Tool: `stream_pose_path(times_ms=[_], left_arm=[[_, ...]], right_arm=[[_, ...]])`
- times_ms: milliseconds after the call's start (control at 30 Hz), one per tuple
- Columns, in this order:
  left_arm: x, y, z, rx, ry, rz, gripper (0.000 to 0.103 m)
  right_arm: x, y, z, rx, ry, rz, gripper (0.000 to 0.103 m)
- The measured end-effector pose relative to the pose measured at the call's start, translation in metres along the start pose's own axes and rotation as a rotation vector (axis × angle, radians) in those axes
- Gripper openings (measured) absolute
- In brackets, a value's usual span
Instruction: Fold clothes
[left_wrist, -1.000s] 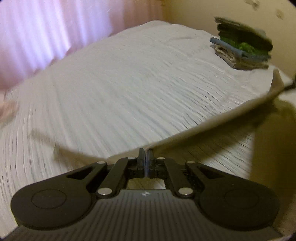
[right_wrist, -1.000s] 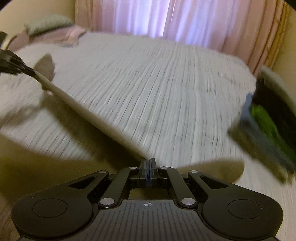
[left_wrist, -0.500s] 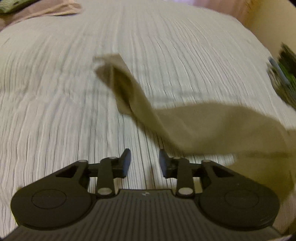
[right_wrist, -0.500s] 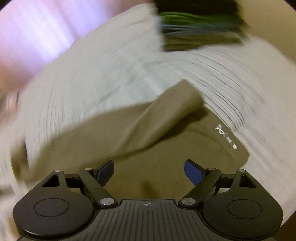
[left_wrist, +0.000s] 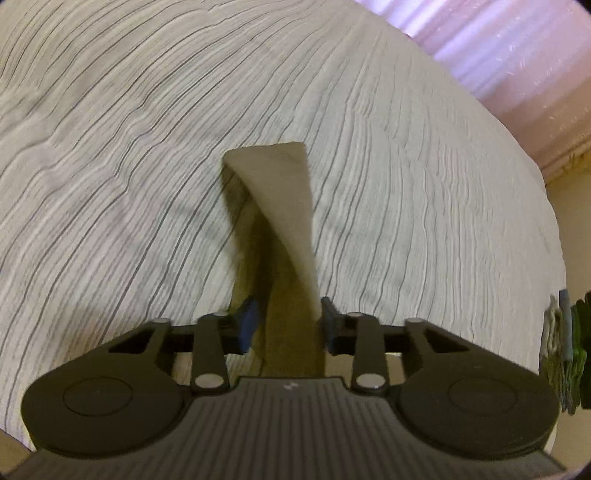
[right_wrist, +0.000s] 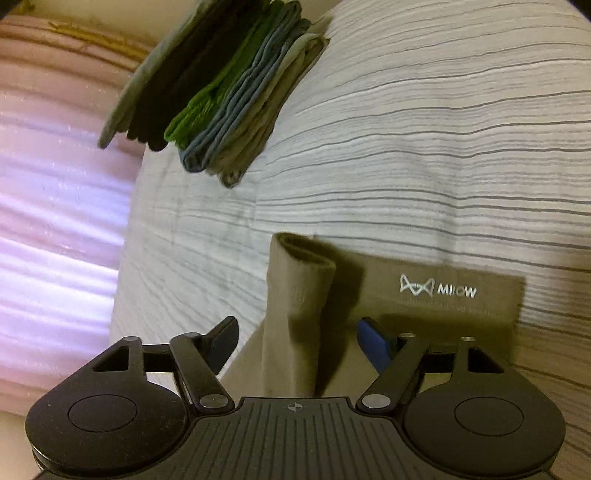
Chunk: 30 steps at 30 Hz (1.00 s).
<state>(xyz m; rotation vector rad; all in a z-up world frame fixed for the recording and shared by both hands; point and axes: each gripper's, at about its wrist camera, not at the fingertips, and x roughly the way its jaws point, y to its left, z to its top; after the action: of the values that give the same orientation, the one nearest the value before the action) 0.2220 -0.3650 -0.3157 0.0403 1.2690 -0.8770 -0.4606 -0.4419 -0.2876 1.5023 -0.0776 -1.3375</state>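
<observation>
An olive-tan garment (left_wrist: 284, 221) lies on the striped white bedspread (left_wrist: 110, 147). In the left wrist view a twisted strip of it runs away from my left gripper (left_wrist: 288, 321), whose jaws stand open on either side of the cloth. In the right wrist view the garment (right_wrist: 295, 314) shows a folded-over sleeve and a flat panel with a white MIIOW logo (right_wrist: 437, 288). My right gripper (right_wrist: 299, 339) is wide open above it, holding nothing.
A stack of folded clothes (right_wrist: 221, 85), grey, black, green, blue and beige, sits on the bed beyond the garment; it also shows at the right edge of the left wrist view (left_wrist: 565, 350). Pink curtains (right_wrist: 55, 221) hang past the bed's edge.
Both grippers were shut on the garment's edge, holding it stretched above the bed. They have opened and let go; the garment now lies on the bedspread, and both cameras have swung round.
</observation>
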Motion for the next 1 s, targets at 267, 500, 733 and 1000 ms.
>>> stream_pose_path(times_ms=[267,500,733,1000], left_arm=[[-0.028,0.002,-0.005,0.068,-0.106,-0.038,0.000],[-0.125,0.044,-0.041,0.085,-0.285,0.020,0.000],[-0.139,0.069,-0.115,0.148,-0.172,0.204,0.000],[-0.155,0.075,-0.139,0.124,-0.175,0.241,0.001]], right_arm=[[0.006,-0.003,0.013,-0.024,-0.028,-0.021,0.005],[-0.032,-0.011,0.017,-0.109,0.008,-0.026,0.005],[-0.031,-0.035,0.009,-0.129,0.087,-0.136,0.005],[-0.045,-0.045,0.011,-0.161,0.096,-0.153,0.005]])
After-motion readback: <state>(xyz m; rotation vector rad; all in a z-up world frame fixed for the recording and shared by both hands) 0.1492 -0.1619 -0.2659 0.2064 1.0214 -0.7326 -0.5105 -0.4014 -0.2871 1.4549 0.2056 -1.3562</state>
